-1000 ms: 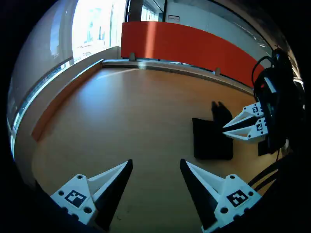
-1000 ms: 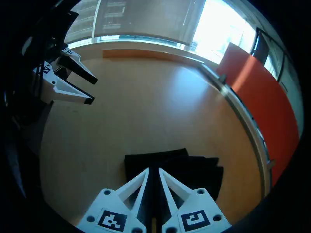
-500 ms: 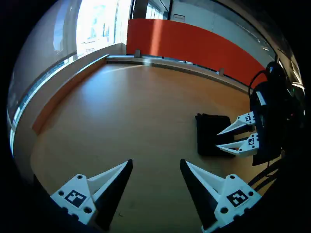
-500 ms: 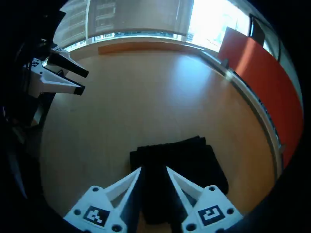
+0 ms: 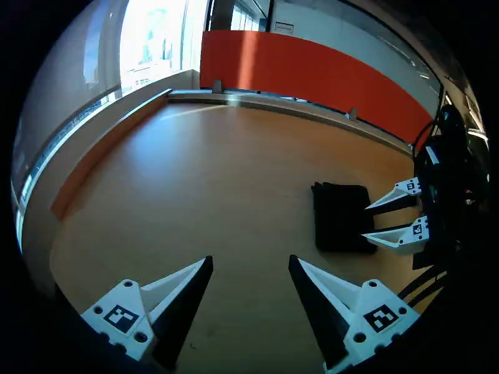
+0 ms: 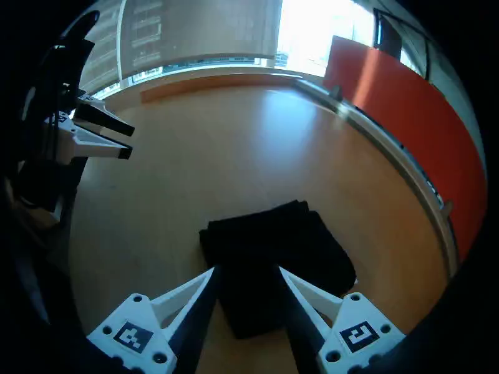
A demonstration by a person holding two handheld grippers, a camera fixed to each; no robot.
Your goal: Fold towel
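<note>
A black towel [image 5: 340, 215] lies folded into a compact rectangle on the wooden tabletop [image 5: 218, 187]. In the right gripper view the towel [image 6: 274, 243] sits just ahead of my right gripper [image 6: 247, 271], whose fingers are open and hover over its near edge without pressing on it. From the left gripper view, the right gripper [image 5: 368, 221] stands at the towel's right side, fingers spread. My left gripper [image 5: 249, 262] is open over bare wood, well to the left of the towel, holding nothing. The left gripper [image 6: 129, 142] also appears at the far left of the right gripper view.
An orange partition [image 5: 312, 68] runs along the far side of the table. A low wooden ledge [image 5: 93, 156] and bright windows [image 5: 150, 43] border the left side. Black cables and the hand-held rig [image 5: 449, 181] hang at the right.
My right gripper has opened wide, let go of the towel and drawn back a little. The towel has settled flat in its folded shape. My left gripper has hardly moved.
</note>
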